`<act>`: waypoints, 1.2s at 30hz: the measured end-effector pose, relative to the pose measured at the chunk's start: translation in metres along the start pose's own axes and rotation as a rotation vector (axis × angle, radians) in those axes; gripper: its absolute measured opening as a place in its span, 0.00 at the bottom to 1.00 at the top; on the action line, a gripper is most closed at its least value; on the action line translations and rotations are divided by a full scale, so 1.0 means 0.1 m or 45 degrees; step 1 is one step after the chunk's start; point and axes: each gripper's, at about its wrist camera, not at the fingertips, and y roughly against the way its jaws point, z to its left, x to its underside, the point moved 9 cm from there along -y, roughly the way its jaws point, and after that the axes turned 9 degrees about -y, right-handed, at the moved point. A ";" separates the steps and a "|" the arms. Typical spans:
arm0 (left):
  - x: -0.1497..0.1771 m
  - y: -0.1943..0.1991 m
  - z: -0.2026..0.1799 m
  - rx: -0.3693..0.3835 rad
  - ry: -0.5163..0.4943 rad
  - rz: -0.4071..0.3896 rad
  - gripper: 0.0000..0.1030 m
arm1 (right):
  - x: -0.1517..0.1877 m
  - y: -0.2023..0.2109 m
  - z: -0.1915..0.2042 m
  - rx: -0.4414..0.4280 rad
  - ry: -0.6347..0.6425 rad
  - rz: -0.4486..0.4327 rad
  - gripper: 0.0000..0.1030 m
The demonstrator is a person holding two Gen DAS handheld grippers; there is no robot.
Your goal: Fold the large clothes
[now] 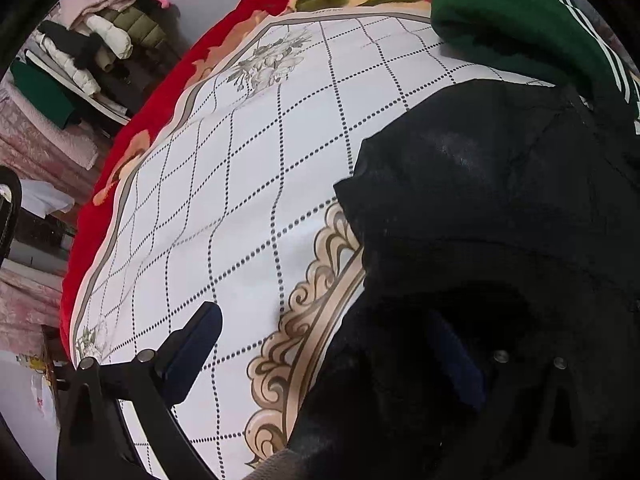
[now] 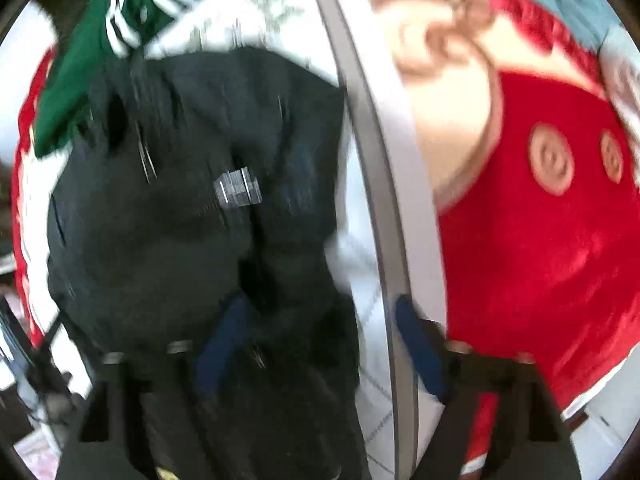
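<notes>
A large black garment [image 1: 500, 208] lies bunched on a white sheet with a dotted diamond grid [image 1: 248, 184]. My left gripper [image 1: 332, 344] is open above the garment's left edge; its left finger [image 1: 192, 348] is over the sheet and its right finger [image 1: 456, 360] is over the black cloth. In the blurred right wrist view the same black garment [image 2: 192, 200] shows a small grey tag [image 2: 238, 190]. My right gripper [image 2: 320, 344] is open at the garment's right edge, left finger [image 2: 224, 340] on the cloth, right finger [image 2: 420, 348] over the sheet [image 2: 360, 272].
A folded green garment with white stripes [image 1: 516, 24] lies just beyond the black one; it also shows in the right wrist view [image 2: 96, 52]. A red floral blanket [image 1: 132, 152] borders the sheet, also seen at the right [image 2: 540, 240]. A pile of clothes [image 1: 92, 48] is stacked beyond the bed's left edge.
</notes>
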 end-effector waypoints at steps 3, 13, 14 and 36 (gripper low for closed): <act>-0.01 -0.02 -0.02 -0.004 -0.013 -0.005 1.00 | 0.25 -0.41 -0.09 -0.038 -0.050 0.133 0.14; -0.01 0.14 -0.03 -0.043 -0.041 -0.008 1.00 | 0.22 -0.17 -0.10 0.044 -0.042 0.133 0.43; 0.01 0.20 -0.04 -0.041 -0.034 -0.011 1.00 | 0.21 -0.10 -0.07 0.037 -0.025 0.115 0.51; 1.92 2.12 -2.64 -0.419 -0.410 0.191 1.00 | -0.41 0.78 -1.88 0.025 0.296 0.138 0.76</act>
